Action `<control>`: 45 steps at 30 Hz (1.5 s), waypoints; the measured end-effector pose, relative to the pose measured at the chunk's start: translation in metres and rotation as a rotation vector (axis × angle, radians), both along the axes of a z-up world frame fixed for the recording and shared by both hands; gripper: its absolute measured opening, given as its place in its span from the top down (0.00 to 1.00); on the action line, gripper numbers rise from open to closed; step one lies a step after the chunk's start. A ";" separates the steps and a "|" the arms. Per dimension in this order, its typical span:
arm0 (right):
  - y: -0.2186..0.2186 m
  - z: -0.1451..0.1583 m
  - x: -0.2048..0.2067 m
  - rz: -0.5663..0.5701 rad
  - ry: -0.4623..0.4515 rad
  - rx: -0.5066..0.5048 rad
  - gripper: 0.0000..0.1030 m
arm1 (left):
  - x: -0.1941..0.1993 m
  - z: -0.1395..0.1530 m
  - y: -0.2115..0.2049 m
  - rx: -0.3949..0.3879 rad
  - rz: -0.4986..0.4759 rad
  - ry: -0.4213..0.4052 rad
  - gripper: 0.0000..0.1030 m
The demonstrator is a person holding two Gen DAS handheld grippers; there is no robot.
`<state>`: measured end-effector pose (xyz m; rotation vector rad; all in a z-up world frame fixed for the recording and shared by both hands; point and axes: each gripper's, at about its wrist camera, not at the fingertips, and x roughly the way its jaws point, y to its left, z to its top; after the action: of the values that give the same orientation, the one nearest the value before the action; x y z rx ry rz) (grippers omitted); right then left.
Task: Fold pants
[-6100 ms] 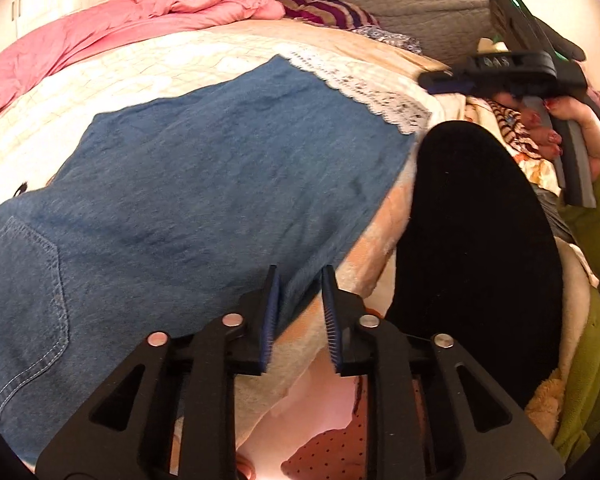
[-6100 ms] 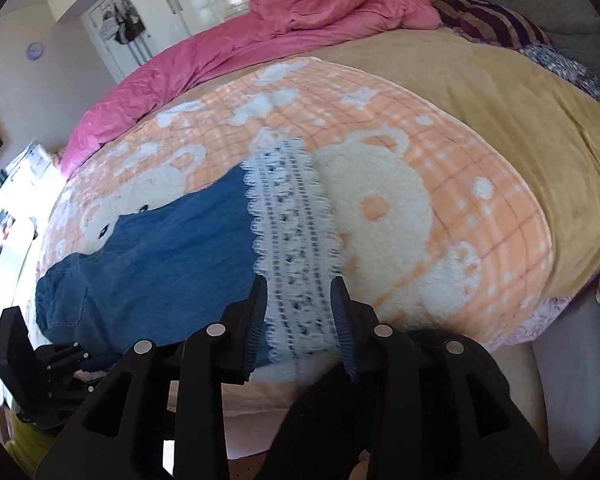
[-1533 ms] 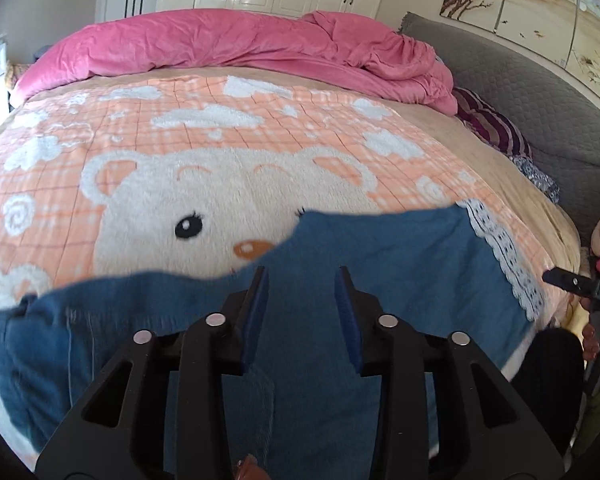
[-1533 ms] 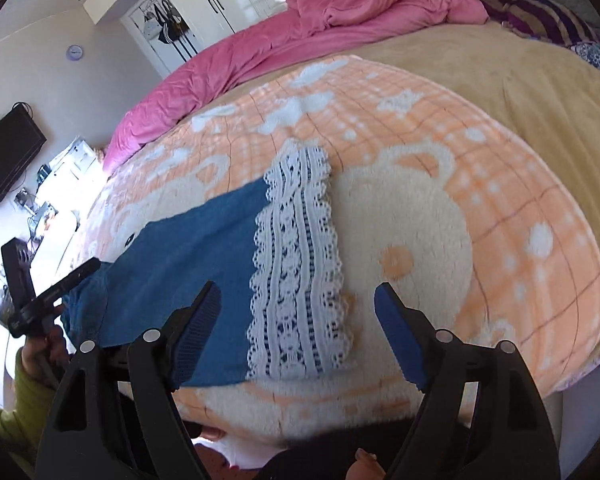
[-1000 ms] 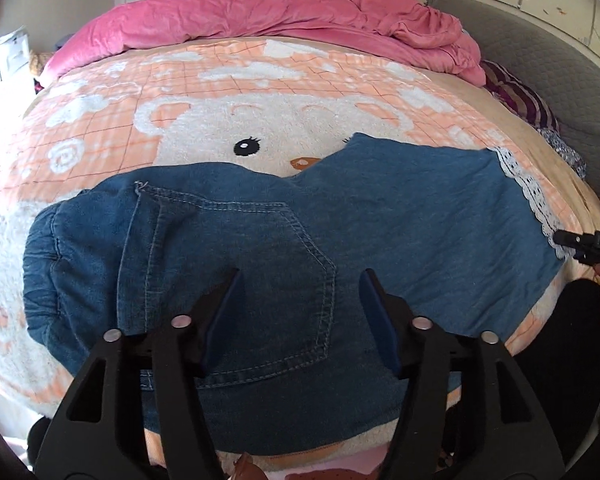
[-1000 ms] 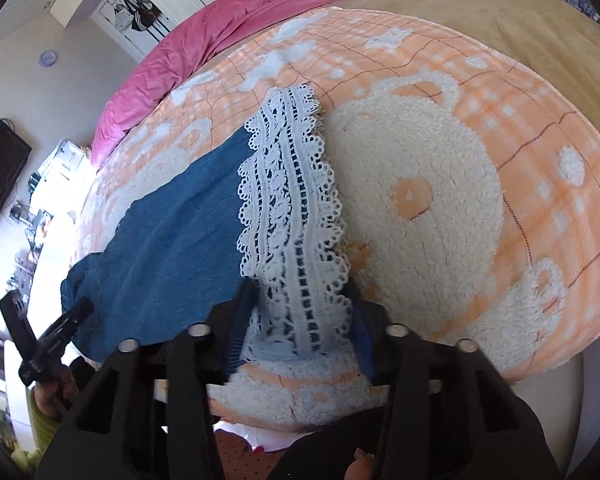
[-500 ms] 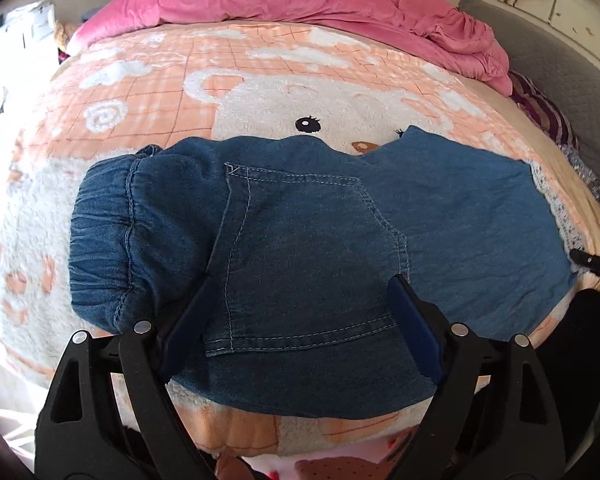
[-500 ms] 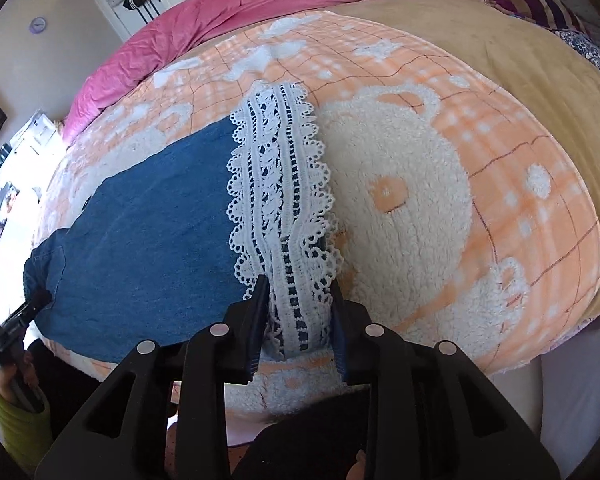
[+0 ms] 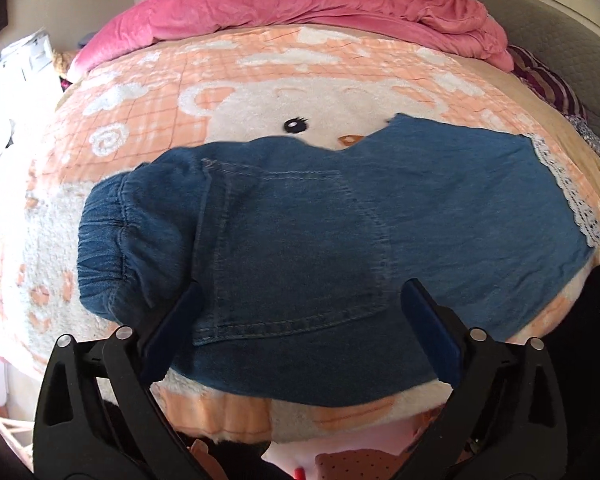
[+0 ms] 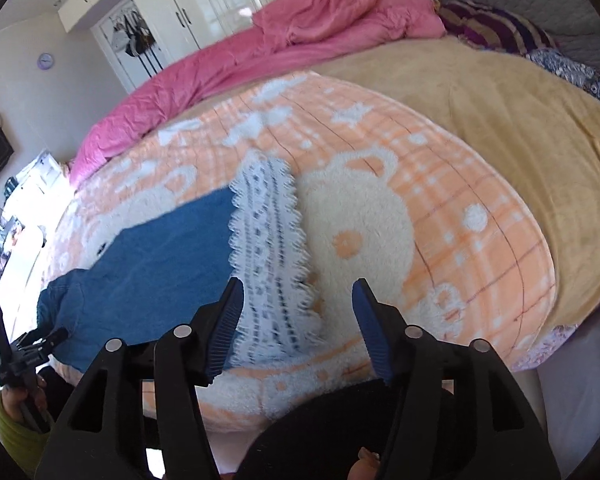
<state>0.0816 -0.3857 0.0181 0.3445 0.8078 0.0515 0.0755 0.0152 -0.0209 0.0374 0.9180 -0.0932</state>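
Bed [image 9: 500,92], with an orange-and-white bear-print blanket [image 9: 148,92] over it: fills both views beyond the jaws. Compared with half a second ago, more of its near edge shows beneath the left jaws.

Pink duvet [image 9: 300,8]: bunched along the far side of the bed, well beyond both pairs of jaws.

Pants [image 9: 340,224], blue denim, folded lengthwise: lying flat on the blanket, straight ahead of the left jaws and reaching under their tips. Elastic waistband [image 9: 100,248] ahead and to the left of the left jaws; back pocket [image 9: 292,248] directly ahead, between the two tips; lace hem [image 9: 568,196] far off to the right. In the right wrist view the lace hem [image 10: 272,260] runs forward from between the right jaws, nearer the left-hand tip, blurred.

Left gripper [image 9: 300,312]: jaws spread very wide, having just been opening, wider than half a second ago. The pocket area of the pants lies between the tips; the pads press on nothing.

Right gripper [image 10: 298,312]: jaws partly apart, having just been opening. Half a second ago they were pinched on the lace hem; now the lace lies loose between them, clear of the right-hand pad. Contact with the left-hand pad cannot be told.

Containers: cannot tell of any
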 end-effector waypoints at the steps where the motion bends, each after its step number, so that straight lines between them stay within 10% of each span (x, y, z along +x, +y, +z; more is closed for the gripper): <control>1: 0.008 0.004 0.000 0.022 -0.020 -0.006 0.45 | -0.002 0.003 -0.004 -0.005 -0.012 -0.007 0.09; 10: 0.099 -0.005 0.020 0.241 -0.010 -0.109 0.39 | 0.002 0.001 -0.051 -0.090 -0.125 0.015 0.09; 18: 0.107 -0.047 0.029 0.257 0.128 -0.047 0.33 | 0.006 -0.032 -0.072 0.022 -0.131 0.045 0.09; 21: 0.091 -0.032 0.019 0.224 0.058 0.019 0.33 | 0.006 -0.025 -0.079 0.056 -0.155 0.090 0.09; 26: 0.044 -0.006 0.003 0.011 -0.073 0.086 0.32 | 0.018 0.016 -0.090 -0.110 -0.235 0.071 0.09; 35: 0.020 -0.024 0.006 -0.080 -0.027 0.150 0.26 | 0.080 0.067 -0.184 -0.089 -0.430 -0.017 0.09; 45: 0.006 -0.039 0.024 -0.093 0.063 0.176 0.26 | 0.155 0.044 -0.282 0.007 -0.675 0.094 0.09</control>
<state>0.1060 -0.3794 -0.0212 0.5513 0.8512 0.0248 0.2309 -0.2671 0.0228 0.3515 0.9687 -0.7229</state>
